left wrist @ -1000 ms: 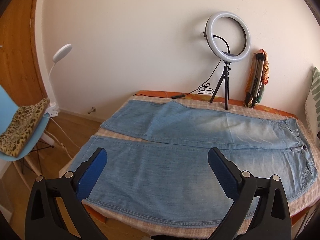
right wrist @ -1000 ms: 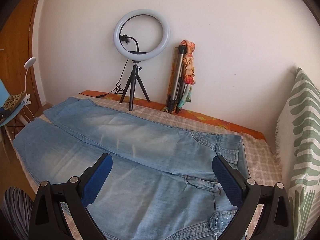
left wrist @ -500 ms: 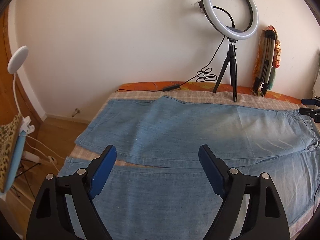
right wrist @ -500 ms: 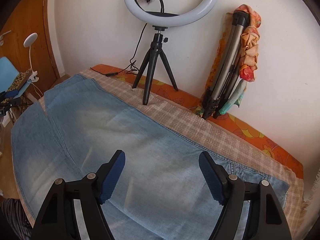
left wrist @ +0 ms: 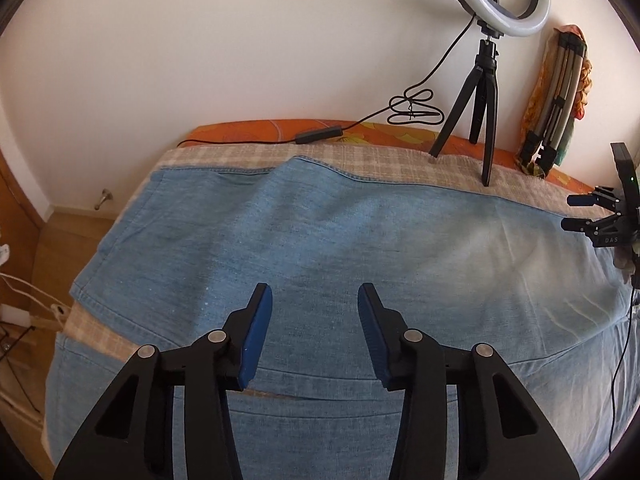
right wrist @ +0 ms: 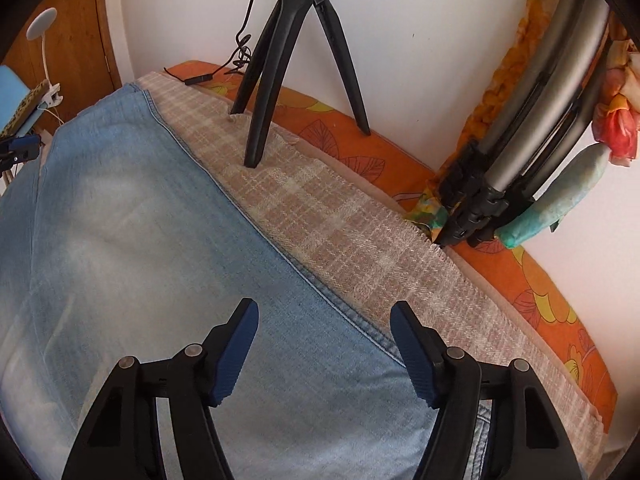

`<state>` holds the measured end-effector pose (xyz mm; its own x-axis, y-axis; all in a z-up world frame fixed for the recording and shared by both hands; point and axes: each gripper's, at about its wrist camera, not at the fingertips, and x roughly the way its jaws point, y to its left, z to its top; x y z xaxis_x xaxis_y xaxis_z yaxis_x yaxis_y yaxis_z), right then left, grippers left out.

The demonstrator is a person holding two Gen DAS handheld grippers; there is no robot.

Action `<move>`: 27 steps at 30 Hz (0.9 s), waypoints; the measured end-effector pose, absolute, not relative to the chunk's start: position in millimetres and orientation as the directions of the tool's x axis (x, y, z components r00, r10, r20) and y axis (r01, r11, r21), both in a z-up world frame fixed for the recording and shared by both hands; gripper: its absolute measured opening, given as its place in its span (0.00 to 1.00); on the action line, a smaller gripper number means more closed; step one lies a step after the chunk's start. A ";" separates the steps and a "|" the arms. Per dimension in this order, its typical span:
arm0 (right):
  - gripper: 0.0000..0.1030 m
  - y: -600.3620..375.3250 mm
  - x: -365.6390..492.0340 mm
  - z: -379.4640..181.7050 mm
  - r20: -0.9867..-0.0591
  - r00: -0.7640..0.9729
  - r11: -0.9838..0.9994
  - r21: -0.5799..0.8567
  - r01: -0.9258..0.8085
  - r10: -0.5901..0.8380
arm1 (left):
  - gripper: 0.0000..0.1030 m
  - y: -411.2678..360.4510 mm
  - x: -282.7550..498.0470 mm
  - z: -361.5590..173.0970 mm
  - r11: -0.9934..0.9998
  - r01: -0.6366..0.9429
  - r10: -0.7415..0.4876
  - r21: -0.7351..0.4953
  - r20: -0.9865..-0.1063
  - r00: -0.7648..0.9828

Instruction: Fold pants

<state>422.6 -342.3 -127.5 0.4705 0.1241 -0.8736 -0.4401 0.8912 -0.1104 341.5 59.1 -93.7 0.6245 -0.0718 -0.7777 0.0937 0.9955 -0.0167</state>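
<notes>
Lying spread flat on a beige checked blanket (left wrist: 224, 160) over an orange flowered bed cover (right wrist: 532, 280), the faded light-blue denim pants (left wrist: 320, 232) were seen with both legs stretched side by side, their long axis running across the left wrist view from the hems at the left to the waist end at the right. The far leg's outer seam (right wrist: 280, 248) was shown running diagonally in the right wrist view, along the blanket strip nearest the wall.

The left claw (left wrist: 315, 332) was held above the far leg near its inner edge, its blue pads (left wrist: 256, 336) closing with only air between them and no cloth pinched. The right claw (right wrist: 324, 352) was poised over the same leg towards the waist, straddling the outer seam, its pads (right wrist: 236, 356) also closing and not yet on the denim. The seam was judged to be nearer the right claw, and a lengthwise fold of the far leg towards the near one seemed intended.

Beyond the pants, a black tripod (left wrist: 476, 108) with a white ring light (left wrist: 504, 4) was seen standing at the blanket's edge, and a folded grey tripod (right wrist: 532, 140) leaned against the wall.
</notes>
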 end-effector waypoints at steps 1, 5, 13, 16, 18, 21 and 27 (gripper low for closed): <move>0.68 -341.5 426.3 -131.3 -0.879 0.461 0.887 -0.110 -0.448 0.123 | 0.42 57.1 343.6 -97.0 0.995 0.099 -0.072 -0.014 -0.782 0.619; 0.68 -342.6 435.2 -138.8 -0.896 0.418 0.879 -0.072 -0.471 0.151 | 0.42 54.7 352.2 -109.0 0.995 0.104 -0.064 -0.001 -0.797 0.601; 0.59 -343.2 435.4 -140.0 -0.907 0.371 0.883 0.002 -0.469 0.199 | 0.42 59.6 363.3 -126.5 0.996 0.083 -0.055 -0.009 -0.817 0.574; 0.38 -332.5 429.9 -137.8 -0.908 0.372 0.869 -0.016 -0.495 0.195 | 0.42 60.3 365.3 -131.4 0.997 0.076 -0.047 -0.004 -0.823 0.566; 0.19 -324.3 425.2 -136.7 -0.909 0.375 0.859 -0.040 -0.511 0.181 | 0.42 61.0 366.6 -135.2 0.997 0.072 -0.048 -0.009 -0.830 0.556; 0.02 -312.9 417.5 -134.8 -0.905 0.414 0.853 -0.141 -0.503 0.095 | 0.42 61.3 367.3 -137.4 0.997 0.067 -0.060 -0.029 -0.837 0.543; 0.01 -308.8 383.8 -94.7 -0.838 0.539 0.876 -0.196 -0.441 0.084 | 0.44 63.7 358.4 -118.7 0.997 0.064 -0.076 -0.047 -0.817 0.572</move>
<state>383.8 -308.8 -94.7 0.5391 0.0839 -0.8380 -0.4409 0.8759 -0.1959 358.4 63.7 -118.7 0.5716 -0.0755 -0.8170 0.0641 0.9968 -0.0473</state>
